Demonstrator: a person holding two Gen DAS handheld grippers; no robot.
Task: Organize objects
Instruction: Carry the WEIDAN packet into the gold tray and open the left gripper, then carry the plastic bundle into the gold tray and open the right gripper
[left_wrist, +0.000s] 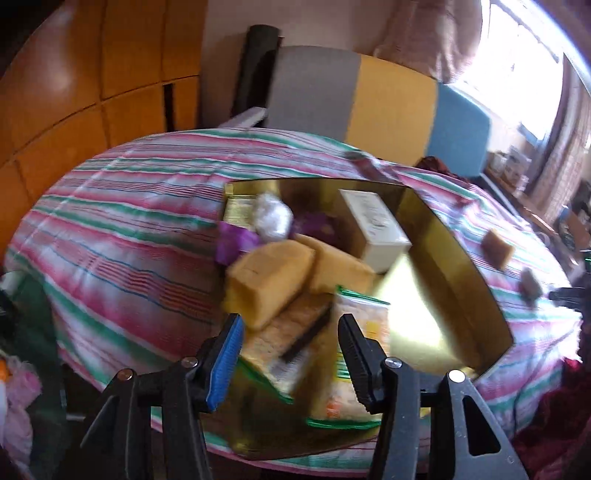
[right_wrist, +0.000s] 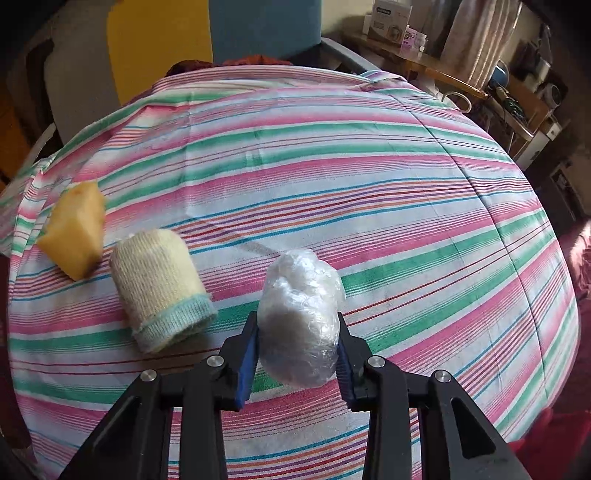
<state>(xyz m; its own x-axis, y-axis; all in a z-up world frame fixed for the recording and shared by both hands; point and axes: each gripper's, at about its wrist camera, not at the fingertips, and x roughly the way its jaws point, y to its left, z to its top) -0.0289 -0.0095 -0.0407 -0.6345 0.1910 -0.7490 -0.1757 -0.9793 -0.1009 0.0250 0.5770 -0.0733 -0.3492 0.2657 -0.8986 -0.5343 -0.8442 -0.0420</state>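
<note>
In the left wrist view, a gold tray (left_wrist: 454, 273) lies on the striped bed cover (left_wrist: 129, 229). It holds yellow sponges (left_wrist: 273, 277), a white box (left_wrist: 376, 229), a clear wrapped ball (left_wrist: 271, 216), purple wrappers (left_wrist: 236, 242) and snack packets (left_wrist: 354, 354). My left gripper (left_wrist: 291, 354) is open and empty just above the tray's near end. In the right wrist view, my right gripper (right_wrist: 297, 347) is shut on a plastic-wrapped bundle (right_wrist: 301, 317) above the cover. A knitted cream roll with a teal edge (right_wrist: 162, 288) and a yellow sponge (right_wrist: 74, 236) lie to its left.
Two brown sponges (left_wrist: 496, 247) lie on the cover right of the tray. A grey, yellow and blue headboard (left_wrist: 391, 114) stands behind the bed, with wooden cabinets (left_wrist: 92, 74) at left. A cluttered shelf (right_wrist: 443, 62) stands at the far right in the right wrist view.
</note>
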